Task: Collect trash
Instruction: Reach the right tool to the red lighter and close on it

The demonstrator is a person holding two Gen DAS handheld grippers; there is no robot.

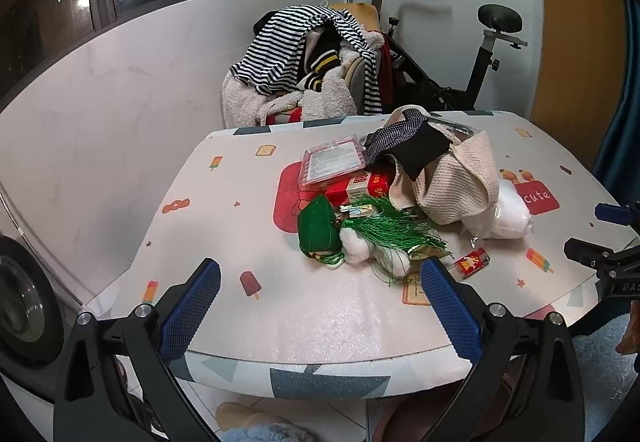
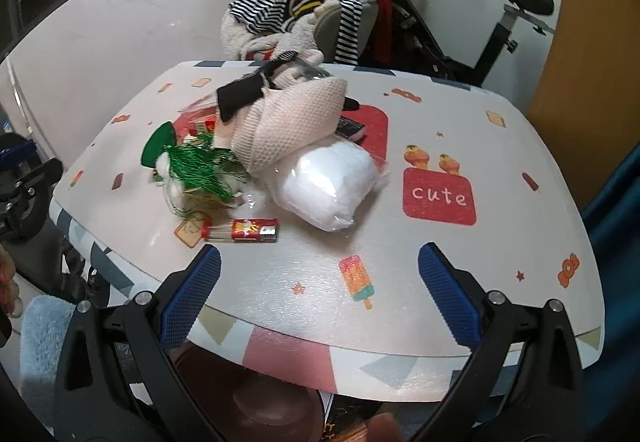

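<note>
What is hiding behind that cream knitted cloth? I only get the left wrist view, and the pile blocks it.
Observer: A flat dark packet lies on the table's red patch, just right of the cream knitted cloth.
Operator: And that white thing poking out?
Observer: It is a rounded white plastic-wrapped bundle. Nearly its whole length shows here, with the far end tucked under the cloth.
Operator: Anything below the table?
Observer: A brown round basin sits under the near edge of the patterned table, seen between the open right tongs.
</note>
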